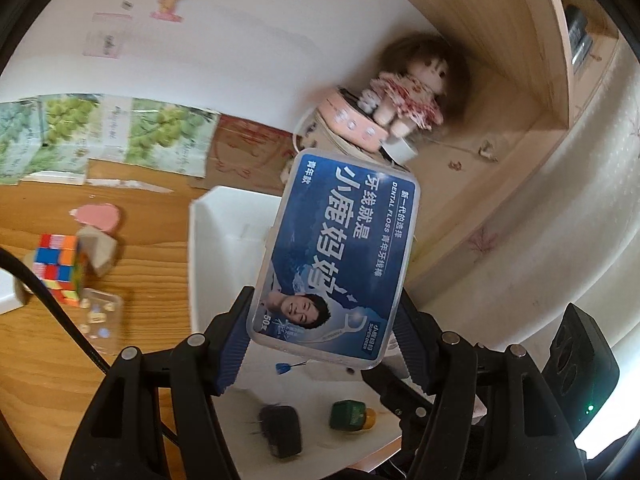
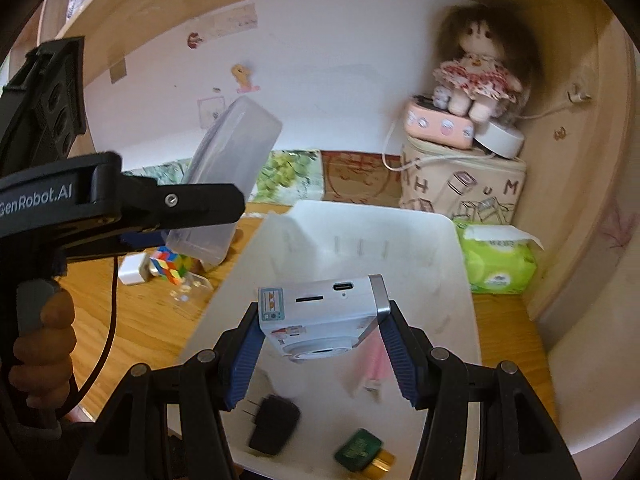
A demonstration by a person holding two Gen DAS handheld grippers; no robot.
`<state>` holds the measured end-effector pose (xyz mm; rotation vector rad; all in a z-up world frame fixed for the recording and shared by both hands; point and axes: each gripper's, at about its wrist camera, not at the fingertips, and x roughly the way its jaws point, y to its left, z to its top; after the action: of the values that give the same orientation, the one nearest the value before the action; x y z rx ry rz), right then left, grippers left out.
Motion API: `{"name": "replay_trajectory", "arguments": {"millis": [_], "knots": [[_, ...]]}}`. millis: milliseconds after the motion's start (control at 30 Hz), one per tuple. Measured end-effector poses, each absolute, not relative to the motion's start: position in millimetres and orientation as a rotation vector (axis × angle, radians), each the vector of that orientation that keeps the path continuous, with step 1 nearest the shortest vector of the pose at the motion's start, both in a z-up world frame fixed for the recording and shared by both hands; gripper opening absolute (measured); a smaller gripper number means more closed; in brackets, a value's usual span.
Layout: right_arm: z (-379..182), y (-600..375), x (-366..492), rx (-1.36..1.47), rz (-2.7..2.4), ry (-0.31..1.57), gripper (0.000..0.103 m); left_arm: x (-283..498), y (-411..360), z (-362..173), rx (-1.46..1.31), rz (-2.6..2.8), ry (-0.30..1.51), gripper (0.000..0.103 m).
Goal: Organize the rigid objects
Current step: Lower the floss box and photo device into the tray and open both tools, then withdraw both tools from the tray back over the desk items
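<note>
A wood-grain desk (image 2: 132,320) sits in a pale wooden alcove with a white back wall (image 2: 340,80). On it stands a smooth white plastic bin (image 2: 460,280). At the bin's 9 o'clock, the left gripper (image 1: 324,336) pinches a clear, blue-labelled rectangular floss box (image 1: 340,256). Over the bin, the right gripper (image 2: 320,344) clamps a boxy white compact camera (image 2: 324,312). A multicoloured puzzle cube (image 2: 170,266) lies at 9 o'clock.

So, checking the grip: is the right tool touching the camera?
Touching. The right wrist view shows both blue pads of the right tool pressed against the sides of the small camera.
</note>
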<state>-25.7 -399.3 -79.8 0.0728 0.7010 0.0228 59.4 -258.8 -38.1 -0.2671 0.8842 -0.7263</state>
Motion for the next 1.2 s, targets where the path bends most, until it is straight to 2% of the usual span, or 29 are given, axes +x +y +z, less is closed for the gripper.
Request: {"name": "replay_trajectory", "arguments": {"millis": [400, 533, 600, 667, 733, 1200], "knots": [[-100, -421, -19, 0.086, 0.020, 0.820, 0.059, 66, -293, -53, -0.240, -0.765, 0.955, 0.069], [-98, -423, -20, 0.087, 0.025, 0.804, 0.059, 69, -296, -56, -0.240, -0.762, 0.971, 0.070], [-97, -423, -19, 0.088, 0.027, 0.802, 0.059, 70, -296, -56, -0.244, -0.764, 0.971, 0.073], [-98, -424, -18, 0.095, 0.028, 0.811, 0.059, 70, -296, -54, -0.244, -0.769, 0.962, 0.081], [-99, -425, -17, 0.100, 0.028, 0.816, 0.059, 70, -296, -53, -0.241, -0.770, 0.956, 0.081], [-99, -410, -11, 0.103, 0.048, 0.813, 0.071, 72, -279, -49, -0.234, -0.732, 0.953, 0.081]]}}
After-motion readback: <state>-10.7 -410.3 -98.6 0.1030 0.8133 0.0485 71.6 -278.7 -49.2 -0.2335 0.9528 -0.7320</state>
